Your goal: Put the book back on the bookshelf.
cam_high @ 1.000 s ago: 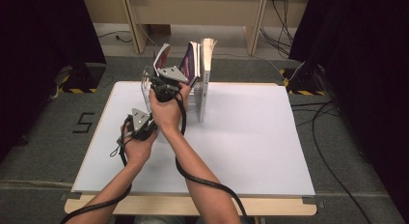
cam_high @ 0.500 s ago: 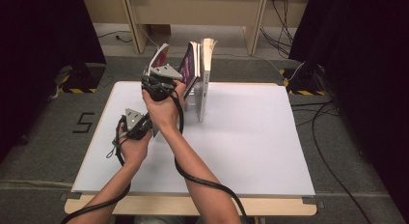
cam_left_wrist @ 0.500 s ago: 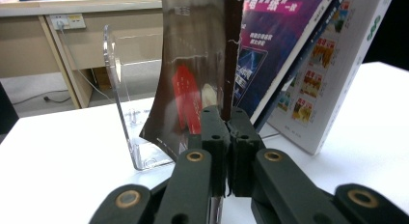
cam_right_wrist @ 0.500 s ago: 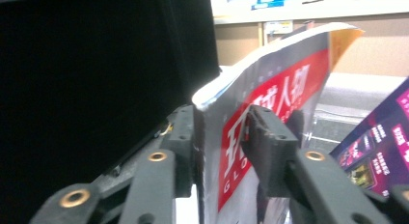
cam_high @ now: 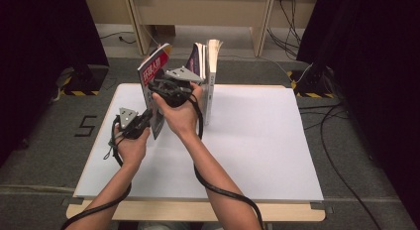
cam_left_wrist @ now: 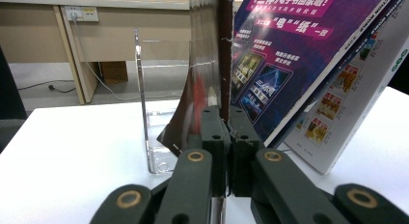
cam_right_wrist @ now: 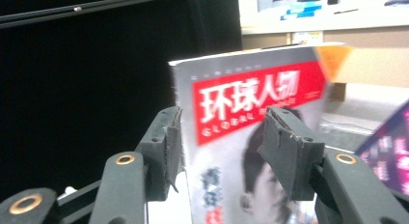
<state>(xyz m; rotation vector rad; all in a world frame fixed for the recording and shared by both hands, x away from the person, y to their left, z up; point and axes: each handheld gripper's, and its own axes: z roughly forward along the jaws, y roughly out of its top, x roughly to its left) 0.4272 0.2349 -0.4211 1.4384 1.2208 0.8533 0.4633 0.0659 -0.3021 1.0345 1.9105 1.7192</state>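
The left tongs (cam_left_wrist: 226, 151) are clenched on the lower edge of a thin glossy magazine (cam_left_wrist: 205, 60) that stands on edge; the left gripper view shows the pads pressed flat together on it, a detail the high view cannot give, since from above the left tongs (cam_high: 143, 122) sit low behind the hand. The right tongs (cam_right_wrist: 219, 151) are released, their jaws having just been opening, and the red-titled magazine (cam_right_wrist: 251, 113) stands beyond the gap with no pad pressing on it. In the high view the right tongs (cam_high: 166, 88) hover just beside that magazine (cam_high: 152, 86), which leans left at the back of the table (cam_high: 257, 155).

The left gripper view also brings out a clear acrylic stand (cam_left_wrist: 144, 108) just left of the gripped magazine (hard to see from above) and a purple magazine (cam_left_wrist: 289, 50) leaning over on the right. From above, more upright books (cam_high: 210, 66) stand near the table's far edge. The whole right half and the near side of the table lie open.
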